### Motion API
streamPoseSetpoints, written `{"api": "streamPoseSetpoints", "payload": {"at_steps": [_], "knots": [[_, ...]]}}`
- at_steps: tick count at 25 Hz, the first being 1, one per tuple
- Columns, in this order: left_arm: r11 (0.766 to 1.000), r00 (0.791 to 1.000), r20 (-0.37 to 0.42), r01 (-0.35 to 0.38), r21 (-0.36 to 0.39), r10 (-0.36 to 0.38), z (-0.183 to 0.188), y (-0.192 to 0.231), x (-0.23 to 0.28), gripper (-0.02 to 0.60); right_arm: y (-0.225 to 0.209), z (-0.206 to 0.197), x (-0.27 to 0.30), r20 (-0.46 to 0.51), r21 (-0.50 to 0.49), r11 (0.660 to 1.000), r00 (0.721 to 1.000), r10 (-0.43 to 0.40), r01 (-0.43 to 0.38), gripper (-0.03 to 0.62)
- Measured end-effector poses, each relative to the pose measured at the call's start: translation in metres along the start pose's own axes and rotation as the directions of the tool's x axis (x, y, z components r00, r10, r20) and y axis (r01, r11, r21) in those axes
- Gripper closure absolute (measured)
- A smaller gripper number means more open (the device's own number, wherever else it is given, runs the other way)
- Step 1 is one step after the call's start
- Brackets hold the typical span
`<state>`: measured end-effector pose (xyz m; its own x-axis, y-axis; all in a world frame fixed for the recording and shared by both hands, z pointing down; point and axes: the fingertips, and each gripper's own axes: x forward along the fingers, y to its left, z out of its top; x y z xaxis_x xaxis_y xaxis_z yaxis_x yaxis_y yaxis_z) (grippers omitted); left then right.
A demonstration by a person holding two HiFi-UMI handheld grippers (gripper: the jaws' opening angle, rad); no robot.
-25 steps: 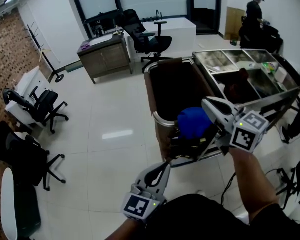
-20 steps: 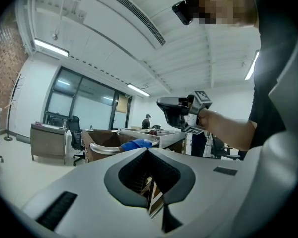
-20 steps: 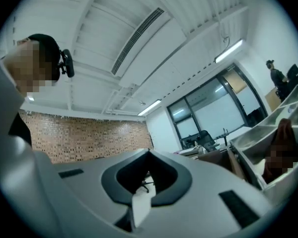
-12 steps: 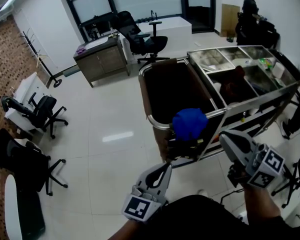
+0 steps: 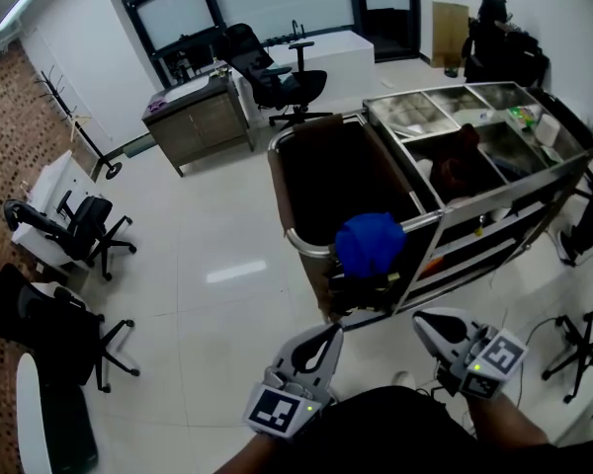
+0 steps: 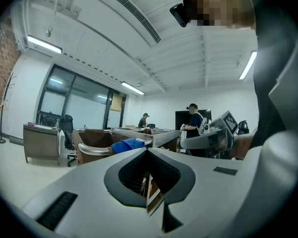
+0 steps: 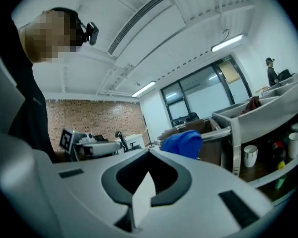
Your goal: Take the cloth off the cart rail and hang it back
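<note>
A blue cloth (image 5: 369,242) hangs bunched over the chrome rail (image 5: 298,239) at the near end of the steel cart (image 5: 534,181). Both grippers are held low, close to my body and apart from the cloth. My left gripper (image 5: 330,333) points up at the cart's near corner, jaws shut and empty. My right gripper (image 5: 424,321) sits below the cart's front side, jaws shut with nothing in them. The cloth (image 6: 124,145) shows over the left gripper (image 6: 148,150) in its own view, and the cloth (image 7: 182,142) lies just beyond the right gripper (image 7: 149,152) in the right gripper view.
The cart holds a dark brown bin (image 5: 341,181) and steel top wells; white cups (image 7: 250,155) stand on its lower shelf. Office chairs (image 5: 74,227) stand at the left, a desk (image 5: 200,118) behind, and a person (image 5: 494,13) at the far right.
My right gripper has drawn back from the cloth on the rail, down and toward my body. The cloth stays on the rail. The left gripper has hardly moved.
</note>
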<state>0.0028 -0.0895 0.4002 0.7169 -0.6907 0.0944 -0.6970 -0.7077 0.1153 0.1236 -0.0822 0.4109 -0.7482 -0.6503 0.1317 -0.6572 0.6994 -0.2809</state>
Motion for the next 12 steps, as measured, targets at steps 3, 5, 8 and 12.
{"api": "streamPoseSetpoints", "payload": {"at_steps": [3,5,8,12], "knots": [[1.0,1.0,-0.01,0.014,0.001,-0.014,-0.001,-0.005,0.002,0.581,-0.006,-0.021,0.007,-0.062,-0.013,0.999,0.998,-0.035,0.034,0.589],[1.0,1.0,-0.012,0.016,0.0,-0.016,0.0,-0.007,0.003,0.581,-0.007,-0.022,0.008,-0.064,-0.012,0.999,0.997,-0.042,0.041,0.589],[1.0,1.0,-0.008,0.013,-0.001,-0.013,0.0,-0.005,0.004,0.581,-0.004,-0.017,0.012,-0.056,-0.043,0.999,0.998,-0.033,0.031,0.589],[1.0,1.0,-0.017,0.013,0.001,-0.013,-0.002,-0.006,0.006,0.581,-0.004,-0.014,0.014,-0.057,-0.078,0.996,0.997,-0.042,0.038,0.589]]}}
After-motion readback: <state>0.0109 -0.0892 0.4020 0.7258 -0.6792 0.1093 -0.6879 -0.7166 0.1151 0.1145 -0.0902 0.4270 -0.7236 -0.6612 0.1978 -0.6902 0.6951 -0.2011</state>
